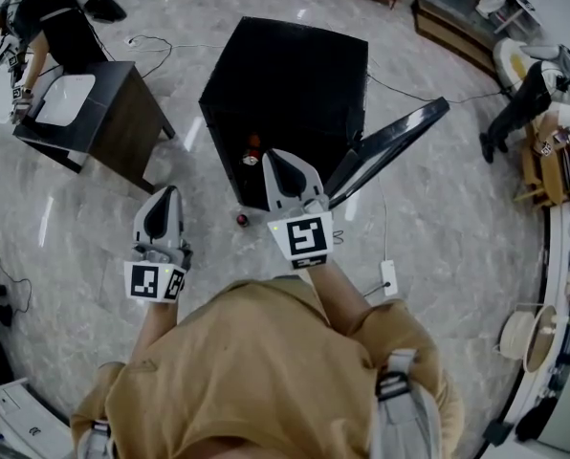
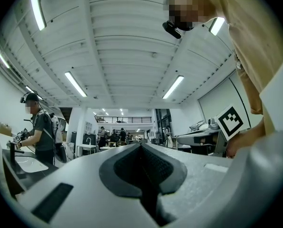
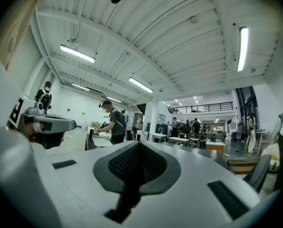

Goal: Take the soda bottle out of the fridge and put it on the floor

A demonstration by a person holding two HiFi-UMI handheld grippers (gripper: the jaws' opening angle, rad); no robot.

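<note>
The black mini fridge [image 1: 285, 75] stands on the grey marble floor with its door [image 1: 390, 146] swung open to the right. A small red-capped soda bottle [image 1: 242, 220], seen from above, stands on the floor just before the fridge's open front. Something red and white [image 1: 252, 151] shows inside the fridge. My right gripper [image 1: 277, 156] hangs in front of the opening, right of and above the bottle, shut and empty. My left gripper [image 1: 165, 194] is further left, also shut with nothing in it. Both gripper views look out level across the hall; their jaws [image 2: 141, 144] [image 3: 139, 142] are closed together.
A dark desk [image 1: 122, 113] with a white basin stands left of the fridge, a person bent over it. A white power adapter [image 1: 388, 277] and its cable lie on the floor at the right. Another person [image 1: 534, 94] and benches line the right side.
</note>
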